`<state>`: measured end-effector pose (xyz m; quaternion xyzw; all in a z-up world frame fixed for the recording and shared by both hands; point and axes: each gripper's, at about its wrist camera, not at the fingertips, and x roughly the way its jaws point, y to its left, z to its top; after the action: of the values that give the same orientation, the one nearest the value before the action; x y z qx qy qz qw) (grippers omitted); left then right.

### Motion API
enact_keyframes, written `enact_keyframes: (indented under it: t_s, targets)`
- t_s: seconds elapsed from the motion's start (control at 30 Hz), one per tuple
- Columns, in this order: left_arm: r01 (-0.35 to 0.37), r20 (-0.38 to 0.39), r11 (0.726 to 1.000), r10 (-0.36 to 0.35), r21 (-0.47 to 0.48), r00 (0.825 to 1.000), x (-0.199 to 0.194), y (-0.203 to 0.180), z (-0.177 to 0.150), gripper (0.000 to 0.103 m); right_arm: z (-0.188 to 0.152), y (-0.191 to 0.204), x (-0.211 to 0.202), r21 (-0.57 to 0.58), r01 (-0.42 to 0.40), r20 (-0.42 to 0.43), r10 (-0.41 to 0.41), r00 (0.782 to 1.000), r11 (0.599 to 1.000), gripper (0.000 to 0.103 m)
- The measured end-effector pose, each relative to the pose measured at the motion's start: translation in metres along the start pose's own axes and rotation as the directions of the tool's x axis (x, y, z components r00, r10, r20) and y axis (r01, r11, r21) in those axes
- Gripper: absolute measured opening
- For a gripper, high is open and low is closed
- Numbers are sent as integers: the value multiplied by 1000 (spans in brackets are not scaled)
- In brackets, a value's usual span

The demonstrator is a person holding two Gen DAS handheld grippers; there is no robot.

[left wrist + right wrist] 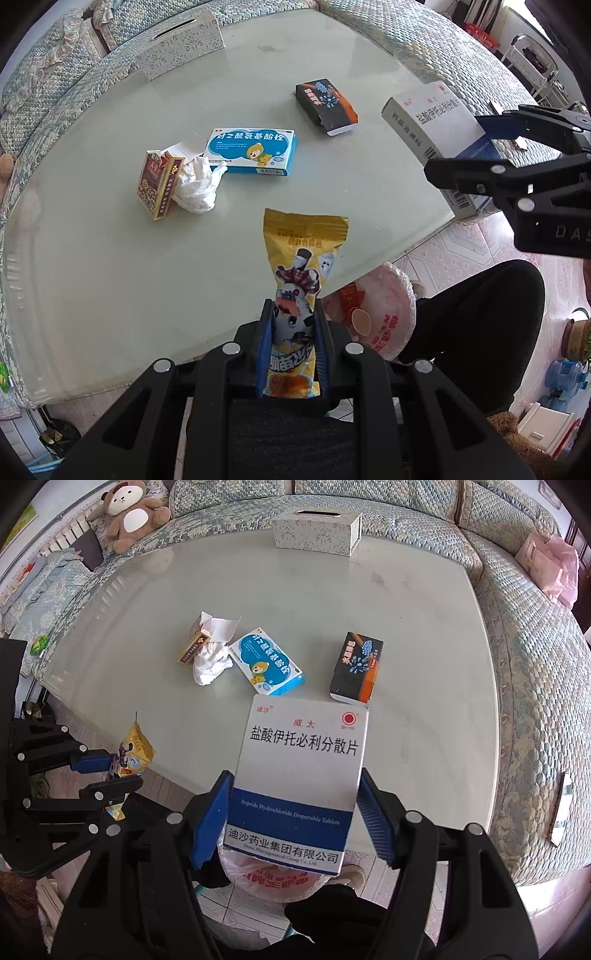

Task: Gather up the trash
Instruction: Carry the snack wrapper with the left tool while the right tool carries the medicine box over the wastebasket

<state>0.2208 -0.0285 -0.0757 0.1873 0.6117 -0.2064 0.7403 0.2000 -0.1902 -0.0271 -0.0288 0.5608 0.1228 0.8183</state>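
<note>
Trash here means the litter on the glass table (110, 277), and two pieces are already lifted off it. The left gripper (291, 314) pinches a yellow snack wrapper (304, 254) between its blue pads, gripping the lower half so that the crimped top sticks out past the fingertips; a limp wrapper held low like this likely will not slip or fold out of the grip. The right gripper (295, 794) clamps a white and blue medicine box (301, 771) by its two long edges, the fingers spread about as wide as the box, with the printed face turned toward the camera. Both loads hang near the table's front edge, and below the right fingers, under the box, sits a bin lined with a pink bag (266, 878); in the left view the same bag (373, 314) lies just right of the fingers and lower. That placement suggests both pieces are being carried to the bin for dropping. Ahead of the fingers, still on the table, lie a crumpled tissue (197, 188) touching a red and gold box (159, 184), a blue box with a duck picture (255, 151) just beside the tissue, and a black and orange box (327, 105) farther off. A patterned tissue box (181, 44) stands at the far edge, probably not trash.
</note>
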Motion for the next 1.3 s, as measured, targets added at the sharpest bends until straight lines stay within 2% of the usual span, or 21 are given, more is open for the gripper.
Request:
enact_keyframes:
  t_s: [0.17,0.3,0.5,0.53,0.6,1.03,1.3]
  targets:
    - [5,29,1000,-5,6,1000,4,-20,-17,21,-40,9,10,-16,-16,-17,15,1000,1000,66]
    - [1,41,1000,-1,20,999,12,-33,-36,21,-72,16,24,-13,-68,-57,67,996,998,66]
    - [-27,55,999,25,35,998,27,-44,-58,21,-110,33,41,-55,-66,-78,62,995,996,66]
    - [-13,47,999,11,37,999,31,-46,-61,21,-115,36,42,-63,-63,-75,58,995,996,66]
    - [1,40,999,-2,39,999,37,-49,-65,21,-123,42,46,-83,-51,-71,45,996,995,66]
    - [-41,55,997,38,61,998,87,-74,-87,21,-156,56,84,-112,-21,-79,12,997,993,66]
    - [21,17,997,-23,81,1000,121,-85,-96,21,-174,54,110,-95,0,-93,-9,996,996,66]
